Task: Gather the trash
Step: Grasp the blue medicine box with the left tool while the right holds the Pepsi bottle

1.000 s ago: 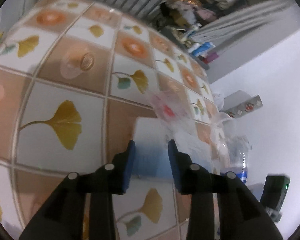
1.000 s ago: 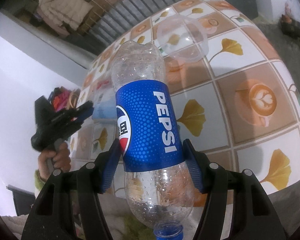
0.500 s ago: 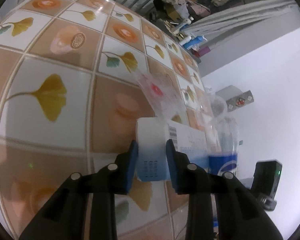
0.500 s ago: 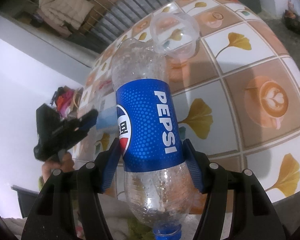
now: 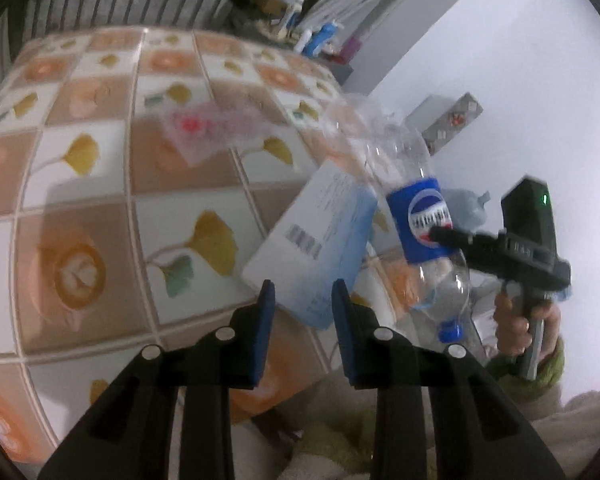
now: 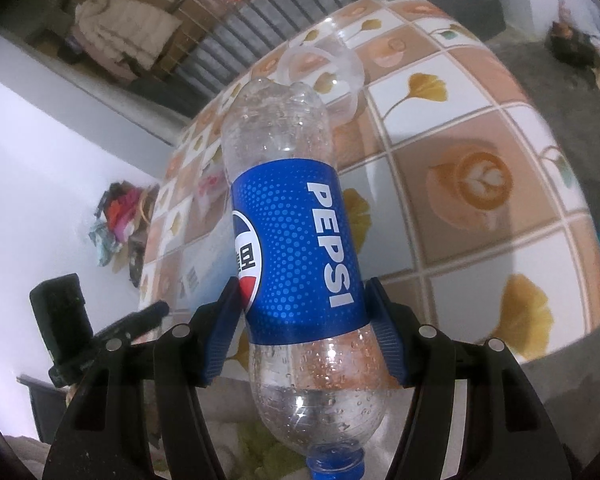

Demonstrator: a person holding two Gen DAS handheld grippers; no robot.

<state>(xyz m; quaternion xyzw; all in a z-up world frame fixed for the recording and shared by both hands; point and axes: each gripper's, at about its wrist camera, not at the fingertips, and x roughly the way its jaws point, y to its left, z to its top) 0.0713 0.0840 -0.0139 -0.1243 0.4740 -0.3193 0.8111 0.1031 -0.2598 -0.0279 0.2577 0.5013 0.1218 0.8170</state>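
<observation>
On the left, our left gripper [image 5: 302, 304] has its jaws clamped on a flat white-and-blue cardboard box [image 5: 314, 240], tilted above the tiled-pattern tabletop [image 5: 100, 208]. On the right, our right gripper [image 6: 302, 328] grips a clear plastic Pepsi bottle [image 6: 296, 248], blue-labelled, droplet-speckled, cap toward us.

both grippers [image 5: 302, 300] [image 6: 306, 318] angled downward, jaws clamped, each loaded

We read "PEPSI" in white capitals down the blue label of the clear plastic bottle [image 6: 296, 248] at frame centre; the white-and-blue carton's [image 5: 320, 236] barcode and print stay illegible.
</observation>
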